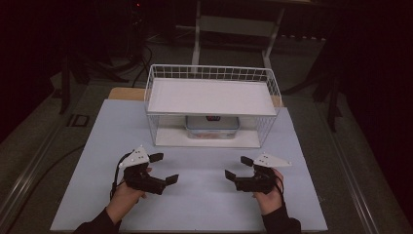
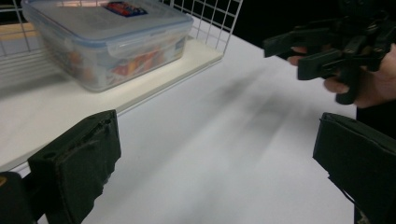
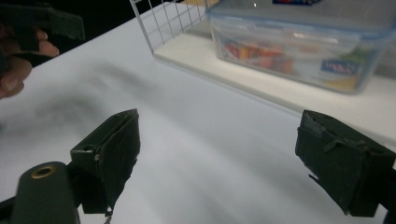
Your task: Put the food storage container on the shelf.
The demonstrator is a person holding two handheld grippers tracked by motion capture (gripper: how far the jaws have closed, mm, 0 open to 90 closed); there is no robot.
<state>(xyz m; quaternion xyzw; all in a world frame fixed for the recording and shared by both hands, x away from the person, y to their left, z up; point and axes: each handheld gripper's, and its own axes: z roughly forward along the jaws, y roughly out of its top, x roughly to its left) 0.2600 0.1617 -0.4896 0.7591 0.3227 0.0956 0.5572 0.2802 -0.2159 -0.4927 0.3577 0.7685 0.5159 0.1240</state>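
A clear lidded plastic container (image 1: pixel 212 126) with colourful contents sits on the lower shelf of a white wire rack (image 1: pixel 209 73). It also appears in the left gripper view (image 2: pixel 107 42) and the right gripper view (image 3: pixel 303 46). In front of the rack, over the white table (image 1: pixel 204 209), my left gripper (image 1: pixel 164 168) is open with nothing between its jaws (image 2: pixel 217 158). My right gripper (image 1: pixel 237 166) faces it from the right, also open and empty (image 3: pixel 224 158). Both are well short of the container.
The rack has a flat white top shelf (image 1: pixel 212 96) above the container and wire sides. Its base board (image 1: pixel 168 137) lies on the table. Beyond the table edges is dark floor with stands and cables.
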